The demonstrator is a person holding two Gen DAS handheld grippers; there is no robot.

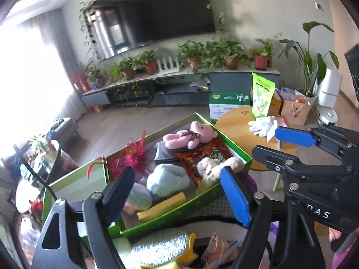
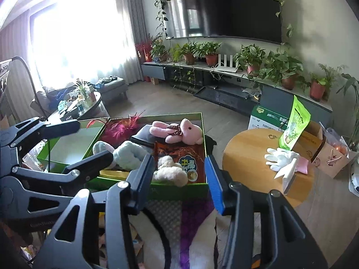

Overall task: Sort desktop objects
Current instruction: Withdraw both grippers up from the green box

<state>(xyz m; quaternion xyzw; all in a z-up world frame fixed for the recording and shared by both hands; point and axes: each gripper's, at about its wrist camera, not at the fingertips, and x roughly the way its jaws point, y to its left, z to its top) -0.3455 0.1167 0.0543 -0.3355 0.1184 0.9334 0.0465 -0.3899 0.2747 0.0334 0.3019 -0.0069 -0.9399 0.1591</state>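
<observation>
- The left gripper [image 1: 177, 192] hangs spread wide above the near end of the green box [image 1: 243, 154], its blue-padded fingers [image 1: 235, 192] apart with nothing between them and touching nothing that I can see.
- The right gripper [image 2: 179, 177] is likewise released, jaws well apart and holding nothing, poised over the box's near wall [image 2: 179, 189]; from the left camera it shows off to the side, above the edge of the round wooden table [image 1: 235, 121].
- Inside the box, a pink plush bear [image 2: 177, 132] lies at the far end on a dark flat case [image 2: 143, 136].
- An orange snack packet [image 2: 179, 157] lies beside that, with a cream plush toy [image 2: 170, 168] resting on its near part.
- A pale blue fluffy thing [image 1: 166, 177] sits toward the middle, a magenta feathery ornament [image 1: 132, 157] at the far corner, and a yellow flat box [image 1: 161, 206] along the near wall.
- On the round table, well apart from both tools, lie white gloves [image 2: 280, 157] and a green stand-up pouch [image 2: 294, 125].
</observation>
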